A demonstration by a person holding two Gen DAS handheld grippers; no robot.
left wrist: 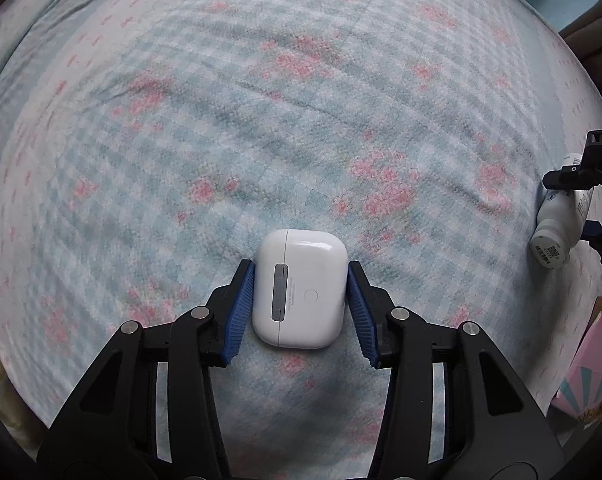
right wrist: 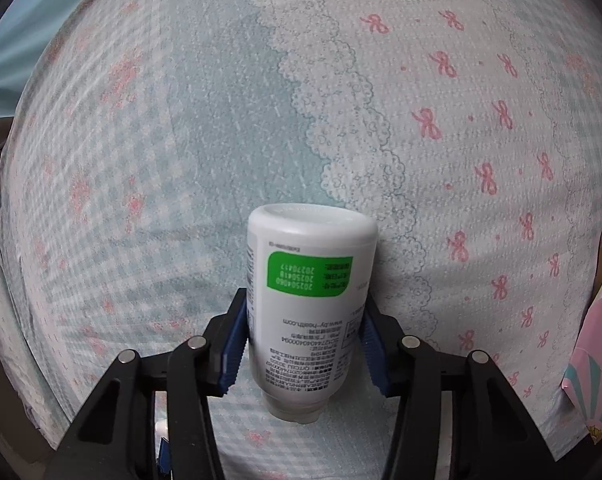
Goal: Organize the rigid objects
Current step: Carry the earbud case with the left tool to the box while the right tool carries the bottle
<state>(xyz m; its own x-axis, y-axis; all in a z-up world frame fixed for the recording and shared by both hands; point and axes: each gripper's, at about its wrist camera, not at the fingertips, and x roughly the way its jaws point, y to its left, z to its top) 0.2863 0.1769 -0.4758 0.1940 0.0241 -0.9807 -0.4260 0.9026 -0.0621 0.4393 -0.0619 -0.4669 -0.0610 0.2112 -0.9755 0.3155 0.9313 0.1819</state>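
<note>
A: So, what does the left gripper [left wrist: 301,276] have?

B: A white earbud charging case [left wrist: 299,288], pinched between the two blue ribbed pads [left wrist: 239,312]. The pads press on its left and right sides, so the fingers stand only as far apart as the case is wide. The case shows its hinge strip and round button, above a blue gingham bedsheet [left wrist: 261,120] with pink flowers.

A: And the right gripper [right wrist: 305,320]?

B: Closed on a white supplement bottle [right wrist: 307,300] with a green label patch. The bottle points away from the camera, flat base far, neck near, printed text upside down. Both pads grip its body about midway.

A: Can the left camera see that bottle?

B: Yes, at the far right edge, held by the other gripper's black fingers.

A: Anything else nearby?

B: A pink box [right wrist: 593,352] with teal stripes at the right edge, resting on the sheet.
</note>
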